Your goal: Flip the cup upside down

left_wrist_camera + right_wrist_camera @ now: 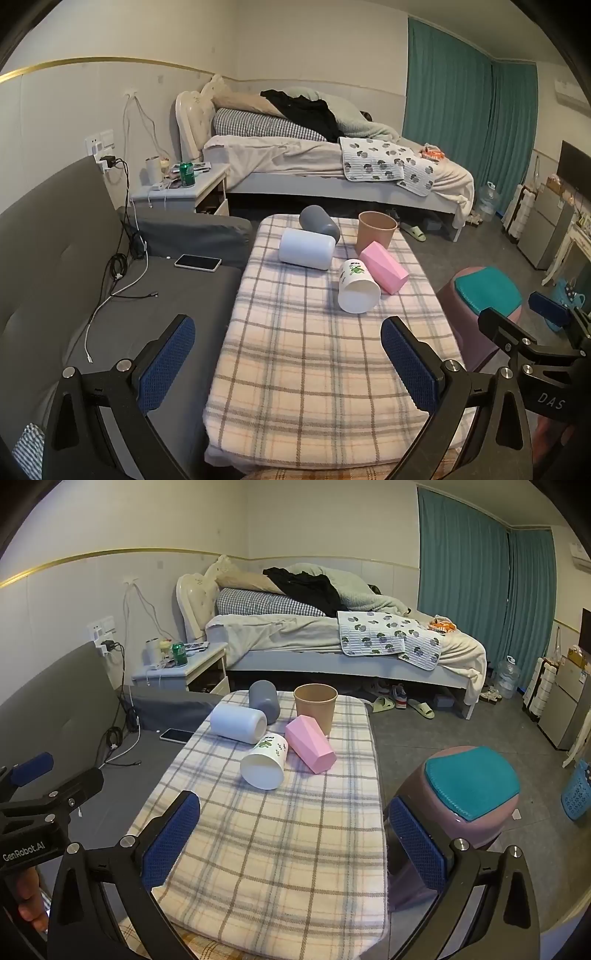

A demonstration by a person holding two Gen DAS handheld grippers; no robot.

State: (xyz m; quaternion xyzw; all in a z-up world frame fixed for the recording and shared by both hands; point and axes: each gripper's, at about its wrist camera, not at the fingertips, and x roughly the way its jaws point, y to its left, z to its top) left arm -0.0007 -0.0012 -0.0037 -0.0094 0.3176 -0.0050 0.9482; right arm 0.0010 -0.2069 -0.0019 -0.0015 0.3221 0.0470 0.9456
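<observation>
Several cups sit on a plaid-covered table (295, 369) (280, 849). A white cup with a green print (357, 291) (265, 762) lies on its side, mouth toward me. A pink faceted cup (384, 267) (310, 744), a plain white cup (306, 249) (238, 720) and a grey cup (319, 223) (264, 701) also lie on their sides. A brown cup (376, 232) (316, 707) stands upright. My left gripper (288, 365) is open and empty, over the table's near end. My right gripper (293, 843) is open and empty, short of the cups; it also shows in the left wrist view (554, 317).
A grey sofa (74, 266) on the left holds a phone (198, 262) and cables. A purple stool with a teal cushion (465, 794) stands right of the table. A bed (332, 155) and a nightstand (181, 192) lie behind.
</observation>
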